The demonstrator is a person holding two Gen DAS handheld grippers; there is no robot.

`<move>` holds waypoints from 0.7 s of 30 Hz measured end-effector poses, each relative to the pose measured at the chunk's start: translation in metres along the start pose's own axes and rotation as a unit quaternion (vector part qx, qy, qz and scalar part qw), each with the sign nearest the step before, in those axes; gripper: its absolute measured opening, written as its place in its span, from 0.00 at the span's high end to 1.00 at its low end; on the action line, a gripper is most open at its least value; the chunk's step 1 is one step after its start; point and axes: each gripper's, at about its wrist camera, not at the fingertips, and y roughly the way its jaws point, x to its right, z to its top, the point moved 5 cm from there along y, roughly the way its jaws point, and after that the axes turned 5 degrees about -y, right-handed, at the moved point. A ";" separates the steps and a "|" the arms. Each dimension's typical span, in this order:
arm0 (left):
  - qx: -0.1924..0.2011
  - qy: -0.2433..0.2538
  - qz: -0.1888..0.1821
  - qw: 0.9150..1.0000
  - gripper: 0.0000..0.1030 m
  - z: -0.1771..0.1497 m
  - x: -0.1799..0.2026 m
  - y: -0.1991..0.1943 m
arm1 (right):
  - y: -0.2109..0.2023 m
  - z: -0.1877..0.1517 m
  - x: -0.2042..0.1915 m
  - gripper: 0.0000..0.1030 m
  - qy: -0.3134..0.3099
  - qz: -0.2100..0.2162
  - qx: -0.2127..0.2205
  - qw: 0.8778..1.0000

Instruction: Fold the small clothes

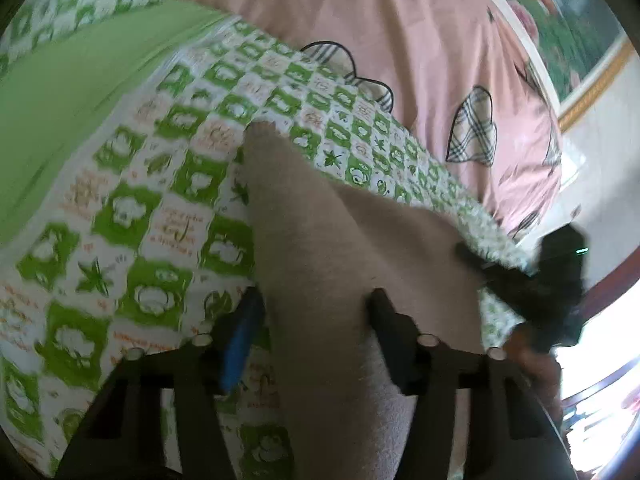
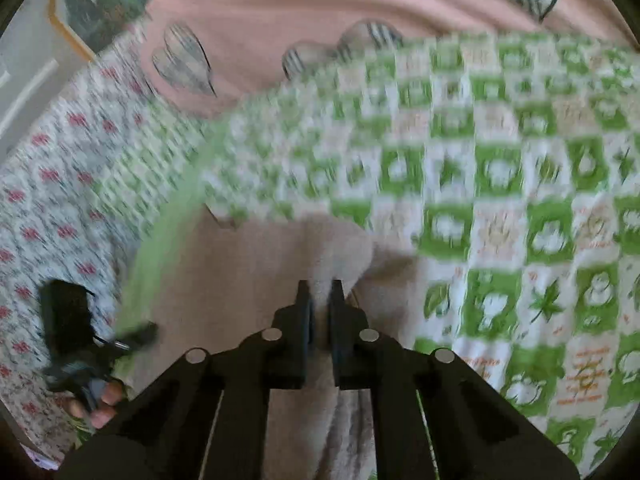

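Note:
A beige fleecy garment (image 1: 320, 248) lies on the green-checked bedspread (image 1: 160, 200), with a raised fold running toward the camera. My left gripper (image 1: 316, 308) straddles that fold, its jaws about half apart; a thin gap shows beside the blue-padded finger (image 1: 244, 336). At the garment's right edge sits my right gripper (image 1: 472, 256), black and blurred. In the right wrist view my right gripper (image 2: 320, 290) is shut on a pinched ridge of the beige garment (image 2: 240, 264). My left gripper (image 2: 140, 334) shows at lower left, held by a hand (image 2: 104, 400).
A pink quilt with plaid hearts (image 1: 380, 32) is heaped behind the bedspread (image 2: 500, 200). A white sheet with red flowers (image 2: 52, 200) covers the left side. A plain green band (image 1: 80, 100) edges the bedspread. A framed picture (image 1: 560, 20) hangs on the wall.

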 end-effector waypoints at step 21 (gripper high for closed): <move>0.031 0.100 0.086 0.991 0.55 -0.093 0.021 -0.081 | -0.087 -0.079 -0.009 0.60 0.031 -0.017 0.007 0.999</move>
